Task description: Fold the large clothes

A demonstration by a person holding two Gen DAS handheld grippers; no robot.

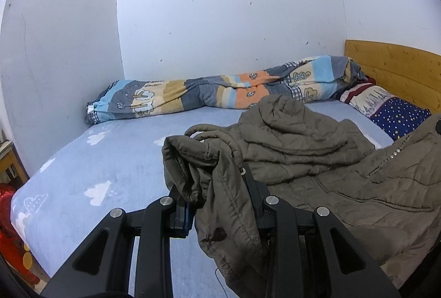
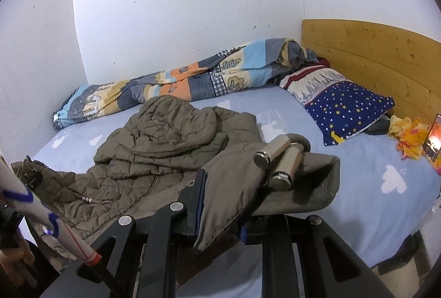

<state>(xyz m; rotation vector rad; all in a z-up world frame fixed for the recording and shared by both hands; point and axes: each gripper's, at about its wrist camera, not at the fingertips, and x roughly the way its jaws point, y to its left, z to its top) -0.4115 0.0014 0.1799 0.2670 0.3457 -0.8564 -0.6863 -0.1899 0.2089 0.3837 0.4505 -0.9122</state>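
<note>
Jacket edges in both grippers

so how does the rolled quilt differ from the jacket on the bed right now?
The quilt is multicolored patchwork; the jacket is plain olive-brown.
The quilt lies bunched in a long roll along the wall; the jacket sprawls crumpled mid-bed.
The quilt is untouched; the jacket is gripped by both the left claw and the right claw.
Both are quilted fabric resting on the blue cloud sheet.

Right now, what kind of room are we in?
Most likely a bedroom: a bed with a light blue cloud-print sheet, a wooden headboard and a navy star-print pillow.
</note>
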